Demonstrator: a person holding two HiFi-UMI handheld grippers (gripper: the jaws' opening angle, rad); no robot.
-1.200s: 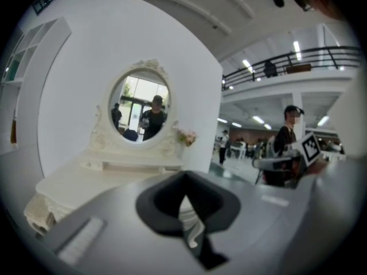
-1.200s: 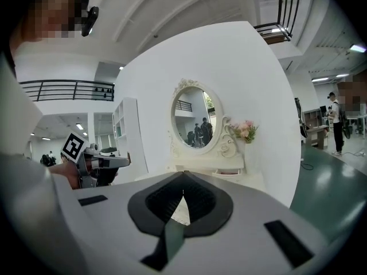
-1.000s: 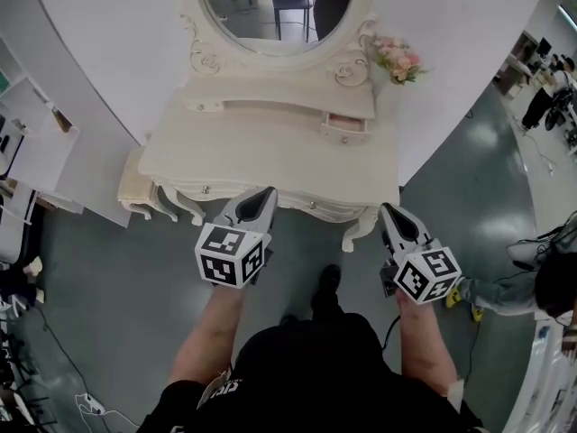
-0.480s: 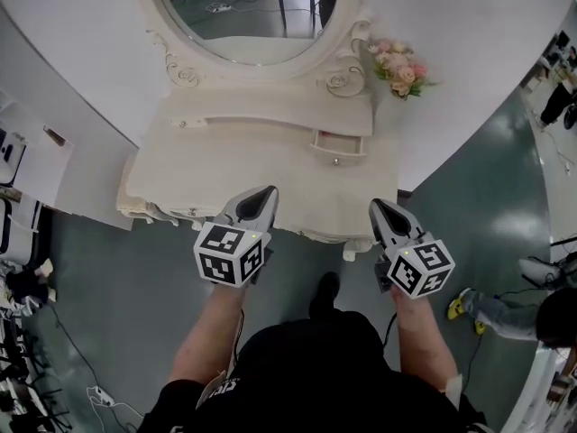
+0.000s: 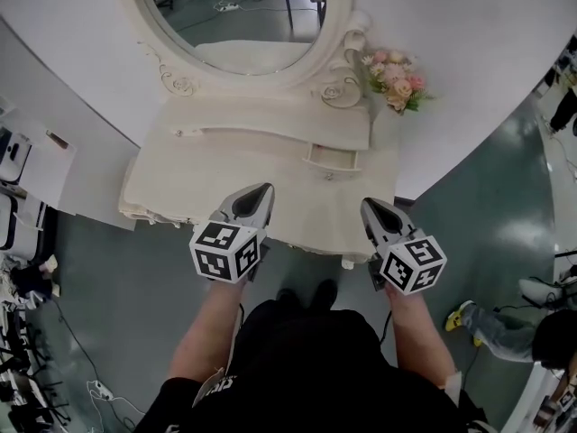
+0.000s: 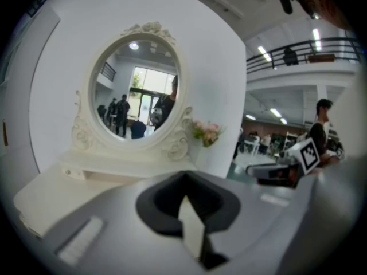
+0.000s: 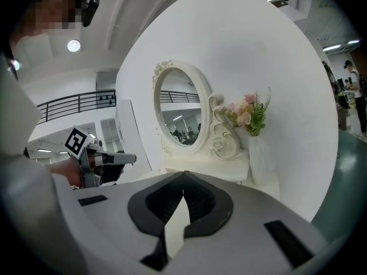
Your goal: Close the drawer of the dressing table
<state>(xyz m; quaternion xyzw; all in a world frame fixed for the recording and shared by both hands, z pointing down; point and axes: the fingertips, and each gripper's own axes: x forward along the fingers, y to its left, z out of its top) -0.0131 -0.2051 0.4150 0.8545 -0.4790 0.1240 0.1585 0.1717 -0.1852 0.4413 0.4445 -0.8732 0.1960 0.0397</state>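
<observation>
Force should hardly be needed: the drawer [image 5: 329,158] is a small, shallow box, probably painted wood, so I judge it light and stiff, sliding on plain runners rather than anything sprung. It stands pulled out toward the near side from the right end of the raised shelf [image 5: 261,133] under the mirror [image 5: 239,16], far across the counter [image 5: 216,174], with flowers [image 5: 394,75] just beyond it to the right. The front looks smooth and glossy, so a tip set off-centre could skid or twist the box in its opening. The best contact is a flat push on the middle of the front, at or just beside what seems to be a small knob, though that is too small to make out well. No grasp is called for. The left gripper [image 5: 261,189] and right gripper [image 5: 367,204] both hover over the near edge of the counter, well short of the drawer, each with its jaws together and nothing between them, which suits pushing with the closed tip. The right gripper is the nearer one, as the drawer lies farther in and a little to its left. The push should be gentle and straight toward the far wall [image 5: 469,25], since the mirror and flowers close by look fragile and a shove could jolt them.
</observation>
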